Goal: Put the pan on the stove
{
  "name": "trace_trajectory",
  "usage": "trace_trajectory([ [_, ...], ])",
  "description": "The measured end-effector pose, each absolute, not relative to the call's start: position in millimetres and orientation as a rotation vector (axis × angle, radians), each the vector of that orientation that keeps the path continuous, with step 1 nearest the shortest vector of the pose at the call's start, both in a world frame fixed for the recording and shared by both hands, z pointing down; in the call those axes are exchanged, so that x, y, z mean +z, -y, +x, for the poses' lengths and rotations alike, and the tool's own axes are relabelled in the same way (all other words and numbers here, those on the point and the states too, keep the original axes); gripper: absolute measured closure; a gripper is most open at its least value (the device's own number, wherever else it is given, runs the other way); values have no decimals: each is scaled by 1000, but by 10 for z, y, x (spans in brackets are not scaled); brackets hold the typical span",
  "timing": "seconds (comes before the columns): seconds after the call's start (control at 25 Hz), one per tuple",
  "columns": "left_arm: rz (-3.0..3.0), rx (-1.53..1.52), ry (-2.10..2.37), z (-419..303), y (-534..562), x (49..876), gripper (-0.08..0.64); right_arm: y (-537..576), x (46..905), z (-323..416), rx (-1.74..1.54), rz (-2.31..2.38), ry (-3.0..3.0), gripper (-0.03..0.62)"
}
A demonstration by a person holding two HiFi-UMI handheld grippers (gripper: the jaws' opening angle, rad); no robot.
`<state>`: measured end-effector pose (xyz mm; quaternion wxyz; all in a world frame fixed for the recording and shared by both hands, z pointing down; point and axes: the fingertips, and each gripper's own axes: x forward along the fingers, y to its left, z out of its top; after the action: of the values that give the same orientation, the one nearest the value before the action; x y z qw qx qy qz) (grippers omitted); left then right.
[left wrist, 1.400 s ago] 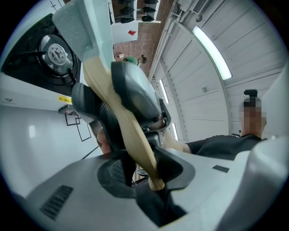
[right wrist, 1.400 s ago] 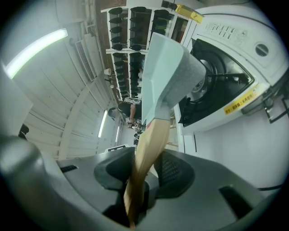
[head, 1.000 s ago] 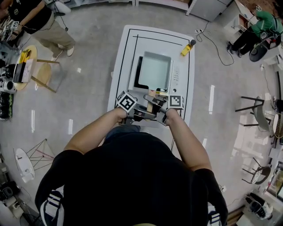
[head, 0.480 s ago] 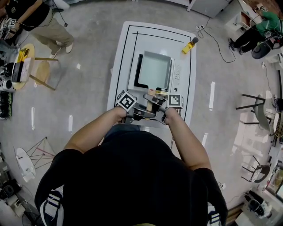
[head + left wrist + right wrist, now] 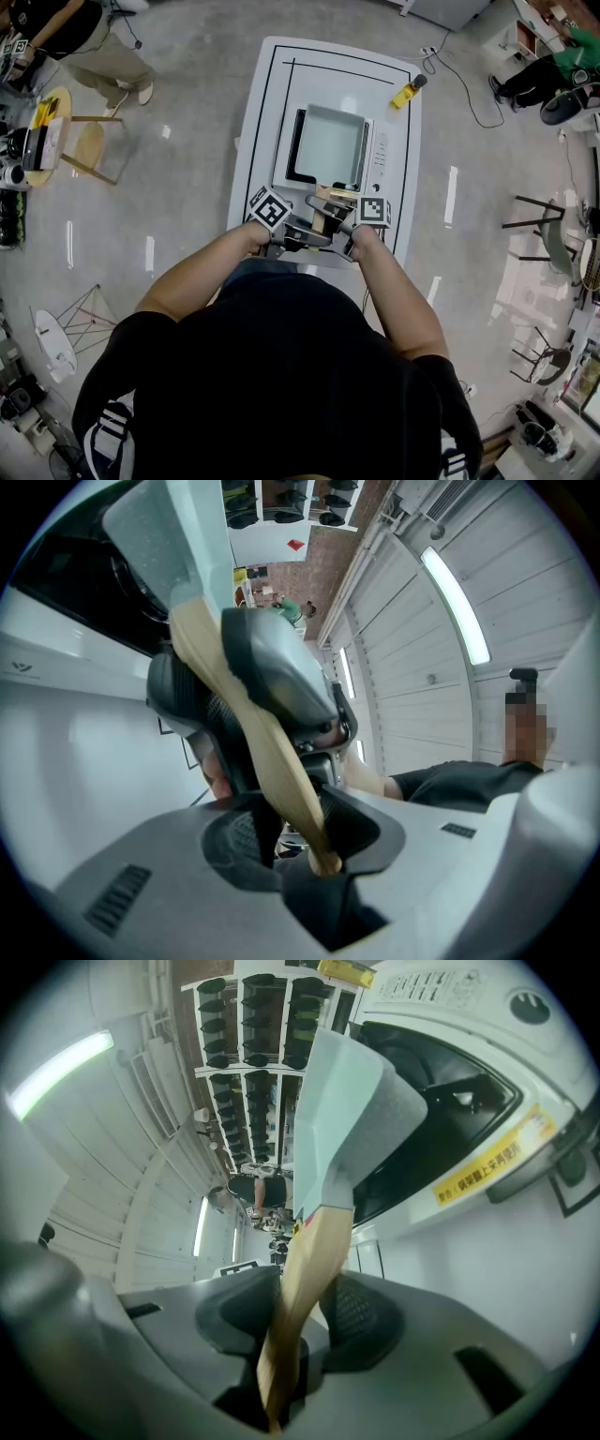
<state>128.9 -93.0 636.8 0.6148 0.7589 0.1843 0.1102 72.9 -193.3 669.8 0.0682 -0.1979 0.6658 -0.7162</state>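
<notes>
We hold the pan by its wooden handle with both grippers at the near end of the white desk. The square, pale pan hangs over the dark glass of the stove and covers most of it. Only an L of black shows on the stove's left and near sides. No view lets us tell whether the pan's base rests on the glass or is just clear of it.

The left gripper is clenched on the very end of the handle, with its fingers pressing from either side. The right gripper is likewise clamped on the wood, its fingers shut tight. It grips further up the handle, on the stove side of the left one, so it is the nearer of the two to the pan.

The coming move turns on one line. The handle's long axis runs straight from our fingers toward the stove, and the pan lies at its far end, directly beyond both grips. We judge the pan to be lined up over the stove already. What remains, if anything, is to lower it flat along that axis and then let the handle go.
</notes>
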Motion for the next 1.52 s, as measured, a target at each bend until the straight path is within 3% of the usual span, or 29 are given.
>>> trace_trajectory([
  [1.52, 1735, 287, -439, 1329, 915, 6518, 439, 1939, 6855, 788, -2170, -636, -2033, 460],
])
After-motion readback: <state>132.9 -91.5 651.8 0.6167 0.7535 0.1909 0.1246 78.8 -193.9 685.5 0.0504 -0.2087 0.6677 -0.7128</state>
